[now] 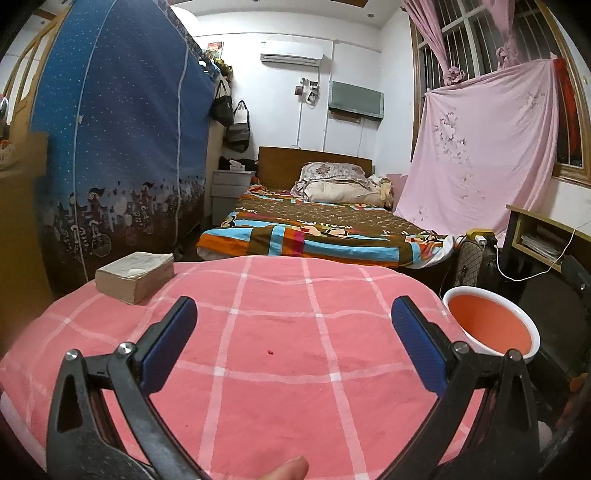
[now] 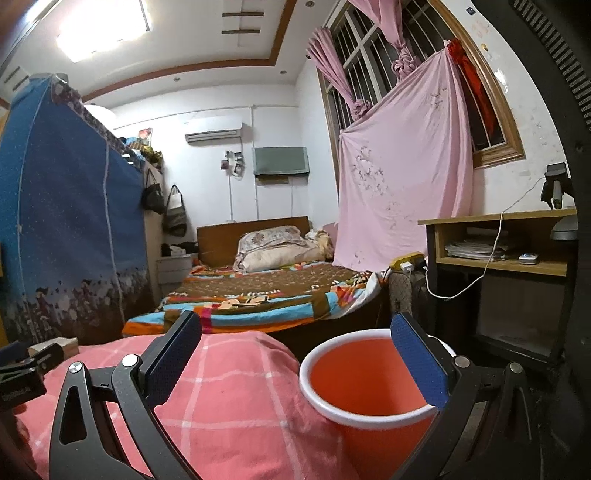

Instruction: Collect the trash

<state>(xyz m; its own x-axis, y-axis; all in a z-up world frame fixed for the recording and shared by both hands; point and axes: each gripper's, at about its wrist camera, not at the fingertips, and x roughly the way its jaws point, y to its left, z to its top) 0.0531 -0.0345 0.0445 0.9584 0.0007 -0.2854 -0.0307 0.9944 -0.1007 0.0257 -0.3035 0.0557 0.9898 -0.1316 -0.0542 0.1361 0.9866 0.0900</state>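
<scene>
Both the left gripper (image 1: 293, 321) and right gripper (image 2: 295, 339) were spread and empty; the orange bin (image 2: 369, 384) sat beside the pink-checked cloth (image 1: 277, 332), presumably for dropping trash.

White walls and a lit ceiling panel (image 2: 103, 27) are seen. A bed (image 1: 317, 229) is placed at 12 o'clock, a blue fabric wardrobe (image 1: 122, 147) at 10. A barred window (image 2: 413, 74) is draped in pink sheet (image 1: 480, 147) at 2.

Red speck (image 1: 271, 352) on pink cloth (image 1: 280, 306), too small to identify.
</scene>
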